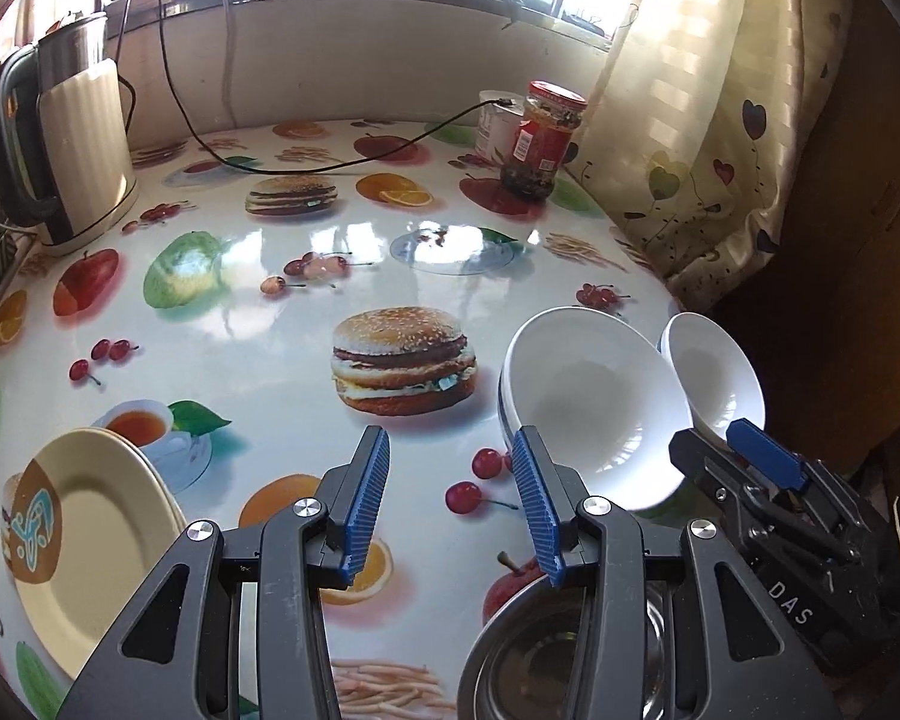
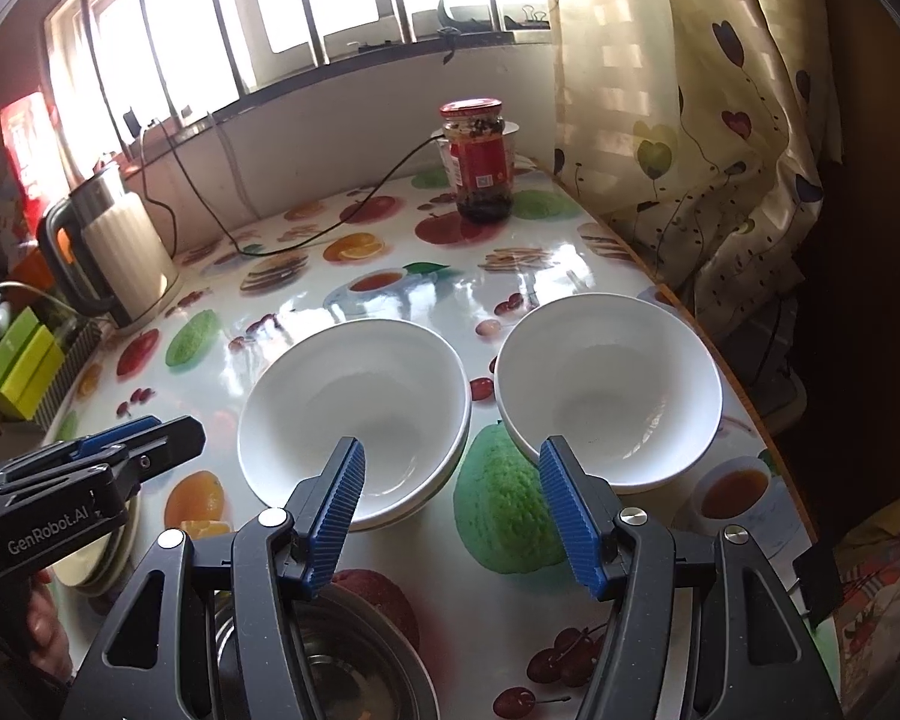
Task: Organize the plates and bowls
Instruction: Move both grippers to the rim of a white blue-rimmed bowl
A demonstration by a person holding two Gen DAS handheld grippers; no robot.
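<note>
A: Surface?
B: Glossy table [image 1: 390,252], food-print cover. Window behind it, heart-pattern curtain [image 2: 720,120] on the right side.

A: Left to right, from the tongs?
B: Kettle [image 1: 72,138] far left, well ahead. Cream plates [image 1: 90,534] just left of the left gripper [image 1: 450,504]. Steel bowl [image 1: 546,660] under its right finger. Stacked white bowls [image 2: 354,414] ahead of the right gripper [image 2: 450,516], left finger over the rim. Single white bowl [image 2: 609,390] just beside the stack, ahead of the right finger. Red-lidded jar [image 2: 480,162] far back.

A: Tongs state?
B: Both spread wide, gripping nothing.

A: Obstructions?
B: Black cable [image 1: 306,165] crosses the far table. Nothing between tongs and bowls.
</note>
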